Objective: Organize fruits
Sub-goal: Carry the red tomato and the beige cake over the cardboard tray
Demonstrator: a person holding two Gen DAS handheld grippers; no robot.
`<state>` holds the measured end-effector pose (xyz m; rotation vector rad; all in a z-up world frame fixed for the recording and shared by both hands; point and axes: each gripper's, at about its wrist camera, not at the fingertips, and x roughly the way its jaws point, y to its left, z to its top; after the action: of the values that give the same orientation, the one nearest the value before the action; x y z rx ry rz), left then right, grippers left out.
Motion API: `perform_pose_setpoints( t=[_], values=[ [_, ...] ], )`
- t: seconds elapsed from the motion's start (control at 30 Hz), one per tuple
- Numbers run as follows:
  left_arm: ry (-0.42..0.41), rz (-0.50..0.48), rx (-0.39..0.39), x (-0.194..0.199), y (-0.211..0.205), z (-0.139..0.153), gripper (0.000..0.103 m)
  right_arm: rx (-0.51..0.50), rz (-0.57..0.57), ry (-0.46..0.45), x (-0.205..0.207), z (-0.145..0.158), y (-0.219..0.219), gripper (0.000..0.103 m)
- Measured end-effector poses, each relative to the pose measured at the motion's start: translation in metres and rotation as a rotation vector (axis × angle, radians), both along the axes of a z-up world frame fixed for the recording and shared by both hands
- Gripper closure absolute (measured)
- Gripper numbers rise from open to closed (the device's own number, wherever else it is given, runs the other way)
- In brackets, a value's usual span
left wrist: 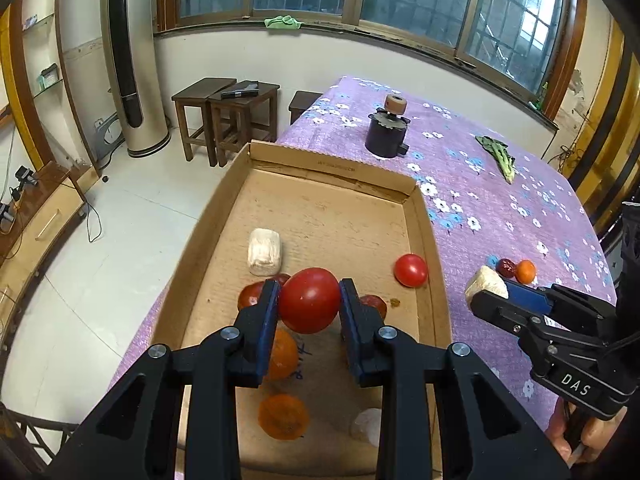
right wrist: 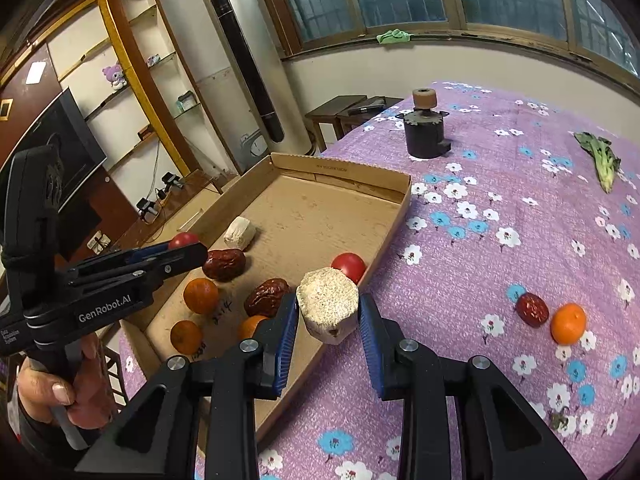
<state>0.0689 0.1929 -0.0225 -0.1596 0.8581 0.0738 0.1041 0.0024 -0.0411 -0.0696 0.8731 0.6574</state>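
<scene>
My left gripper [left wrist: 309, 300] is shut on a red tomato [left wrist: 310, 300] and holds it above the cardboard box [left wrist: 420, 216]. My right gripper [right wrist: 328, 320] is shut on a pale rice-cake block [right wrist: 329, 304] over the box's right wall [right wrist: 384, 240]. In the box lie a second tomato [right wrist: 349, 266], another pale block [right wrist: 239, 233], two red dates [right wrist: 224, 264], and several oranges [right wrist: 201, 295]. On the purple cloth, a date [right wrist: 531, 309] and an orange [right wrist: 568, 323] lie together right of the box.
A dark cylindrical device [right wrist: 424, 128] with a tan roller stands at the far side of the table. A green leafy vegetable [right wrist: 600, 160] lies at the far right. Wooden stools [left wrist: 228, 120] and a tall air conditioner [left wrist: 132, 60] stand on the floor beyond the table's left edge.
</scene>
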Motion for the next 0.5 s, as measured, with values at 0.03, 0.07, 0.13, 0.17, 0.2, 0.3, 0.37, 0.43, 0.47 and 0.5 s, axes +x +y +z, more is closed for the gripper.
perform_pose_setpoints(
  t=[0.03,0.07,0.13,0.17,0.2,0.3,0.37,0.43,0.47,0.5],
  values=[
    [0.000,-0.001,0.001,0.002,0.001,0.001,0.076,-0.001,0.002,0.001,0.002,-0.001,0.002,0.072],
    [0.002,-0.001,0.004,0.004,0.001,0.001,0.076,0.000,0.003,0.003,0.003,-0.002,0.003,0.072],
    [0.004,-0.001,0.007,0.007,0.003,0.002,0.076,0.000,0.006,0.007,0.006,-0.003,0.007,0.072],
    [0.006,-0.002,0.007,0.010,0.004,0.002,0.076,-0.001,0.006,0.007,0.008,-0.003,0.008,0.072],
    [0.011,-0.002,0.008,0.013,0.004,0.002,0.076,-0.003,0.006,0.005,0.010,-0.003,0.010,0.072],
    [0.017,-0.003,0.005,0.020,0.006,0.002,0.076,-0.004,0.004,0.001,0.016,-0.003,0.014,0.072],
    [0.018,-0.007,0.008,0.026,0.005,0.003,0.076,-0.009,0.004,-0.001,0.021,-0.004,0.018,0.072],
    [0.017,-0.013,0.008,0.032,0.003,0.004,0.076,-0.012,0.003,-0.006,0.028,-0.003,0.021,0.072],
    [0.021,-0.018,0.007,0.036,0.001,0.004,0.076,-0.013,0.002,-0.007,0.031,-0.003,0.022,0.072],
    [0.025,-0.022,0.005,0.040,0.000,0.003,0.076,-0.016,0.002,-0.008,0.035,-0.003,0.024,0.072]
  ],
)
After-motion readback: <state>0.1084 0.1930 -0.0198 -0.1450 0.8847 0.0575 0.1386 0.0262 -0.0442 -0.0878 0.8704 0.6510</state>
